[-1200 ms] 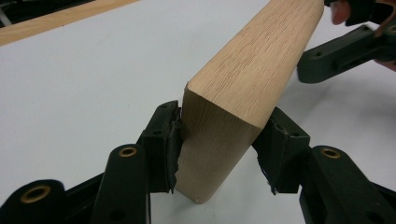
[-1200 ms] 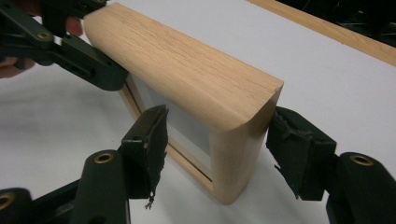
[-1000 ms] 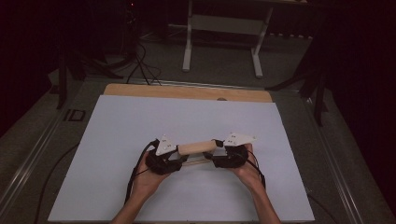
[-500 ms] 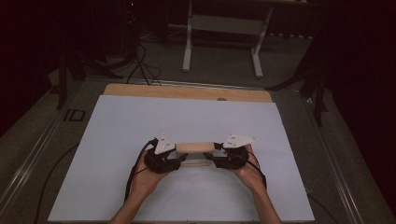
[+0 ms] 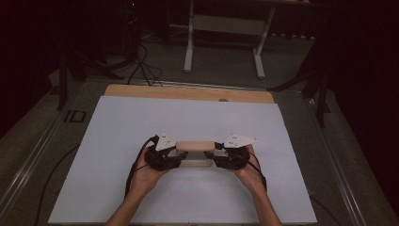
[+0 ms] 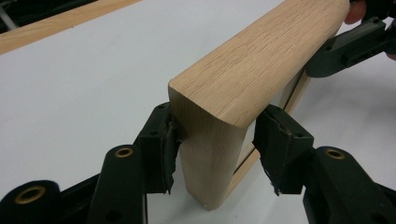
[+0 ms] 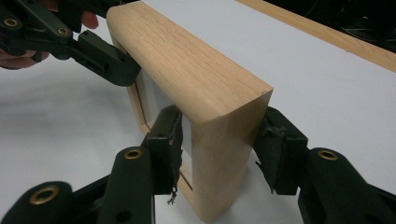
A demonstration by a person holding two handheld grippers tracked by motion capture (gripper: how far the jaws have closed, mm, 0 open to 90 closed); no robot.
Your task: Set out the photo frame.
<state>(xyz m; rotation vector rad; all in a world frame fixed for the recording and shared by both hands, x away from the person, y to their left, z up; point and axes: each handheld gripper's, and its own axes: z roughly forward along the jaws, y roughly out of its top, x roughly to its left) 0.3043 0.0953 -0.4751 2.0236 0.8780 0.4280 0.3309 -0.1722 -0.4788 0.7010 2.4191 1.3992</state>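
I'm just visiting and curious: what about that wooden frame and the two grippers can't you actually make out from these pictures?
- Wooden frame: high view, both ends hidden under the left gripper and right gripper.
- Frame's bottom rail: left gripper view, mostly behind its near post.
- What fills the frame's opening: right gripper view, too narrow a glimpse.
- Right pad contact: left gripper view, unclear.

A white sheet (image 5: pixel 141 127) covers the wooden table (image 5: pixel 188 92). At twelve o'clock beyond it stands a white desk frame (image 5: pixel 223 28); black cables (image 5: pixel 141 61) lie at eleven o'clock.
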